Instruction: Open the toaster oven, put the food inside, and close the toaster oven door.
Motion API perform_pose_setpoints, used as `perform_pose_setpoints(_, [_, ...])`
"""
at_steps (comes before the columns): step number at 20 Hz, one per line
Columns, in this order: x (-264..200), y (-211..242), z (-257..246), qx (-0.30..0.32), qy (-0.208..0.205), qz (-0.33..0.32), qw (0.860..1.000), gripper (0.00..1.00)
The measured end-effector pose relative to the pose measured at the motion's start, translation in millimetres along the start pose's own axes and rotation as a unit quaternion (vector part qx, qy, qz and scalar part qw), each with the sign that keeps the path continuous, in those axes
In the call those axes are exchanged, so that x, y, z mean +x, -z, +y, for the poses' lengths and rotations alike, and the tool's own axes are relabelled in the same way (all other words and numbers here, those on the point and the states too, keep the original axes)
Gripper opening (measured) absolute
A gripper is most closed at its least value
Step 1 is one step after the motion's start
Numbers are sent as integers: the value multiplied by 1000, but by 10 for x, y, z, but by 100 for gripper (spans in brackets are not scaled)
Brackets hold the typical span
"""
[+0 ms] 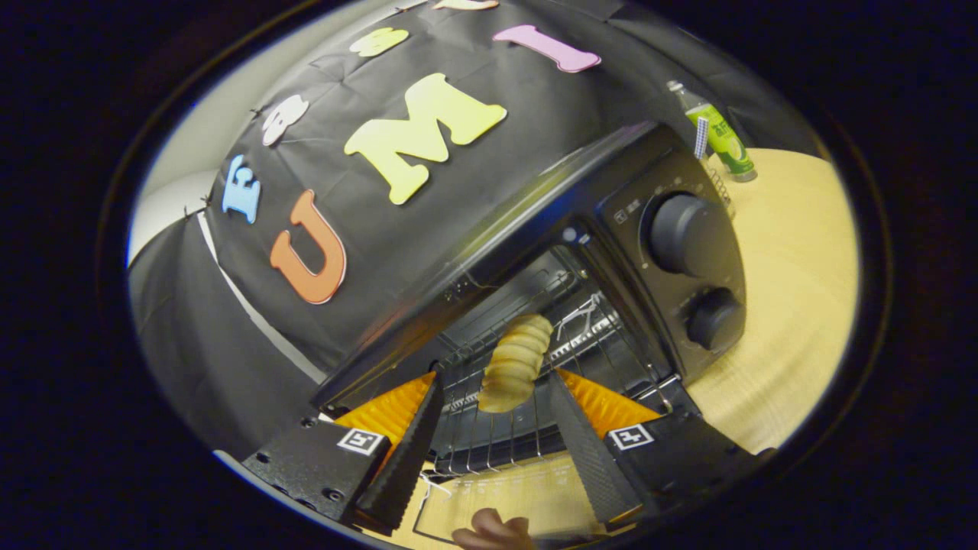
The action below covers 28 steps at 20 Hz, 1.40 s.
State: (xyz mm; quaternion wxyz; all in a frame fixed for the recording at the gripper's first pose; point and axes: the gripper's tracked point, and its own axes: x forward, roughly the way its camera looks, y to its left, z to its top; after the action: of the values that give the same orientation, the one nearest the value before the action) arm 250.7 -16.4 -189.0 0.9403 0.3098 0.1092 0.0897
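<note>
In the gripper view, the toaster oven [535,252] sits tilted across the middle of the frame on a light wooden desk [795,305], its door [497,496] dropped open toward the lower centre. The food, a ridged, pale bread roll [518,365], lies on the wire rack [489,428] inside the oven, at centre frame just past the oven's mouth. The hand-held gripper [497,405] is released: its two fingers stand wide apart at the bottom of the frame, one on each side of the roll, and neither one presses on it. The roll lies between and slightly beyond the fingertips. Two round knobs [691,233] sit on the oven's control panel at centre right. A green bottle [722,137] stands on the desk at the upper right, beyond the oven. Part of a person's hand [493,531] shows at the bottom centre, below the open door.
</note>
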Motion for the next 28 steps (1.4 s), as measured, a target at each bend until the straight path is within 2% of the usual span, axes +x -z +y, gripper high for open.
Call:
perform_pose_setpoints(3, [-287, 73, 49, -18, -2, -2, 1000, 92])
perform_pose_setpoints(7, [-660, 324, 131, -55, 7, 47, 997, 94])
perform_pose_setpoints(9, [-824, 393, 137, -90, 21, 51, 994, 94])
perform_pose_setpoints(11, [-951, 427, 73, -136, 51, 43, 988, 95])
perform_pose_setpoints(17, [-1150, 743, 174, -235, 73, 65, 967, 100])
perform_pose_setpoints(19, [-1173, 867, 8, -265, 114, 76, 954, 100])
perform_pose_setpoints(21, [-1198, 1027, -116, -272, 142, 101, 946, 100])
perform_pose_setpoints(25, [-1219, 1294, -264, -259, 168, 149, 939, 100])
perform_pose_setpoints(28, [-1195, 1278, -214, -286, 169, 139, 933, 100])
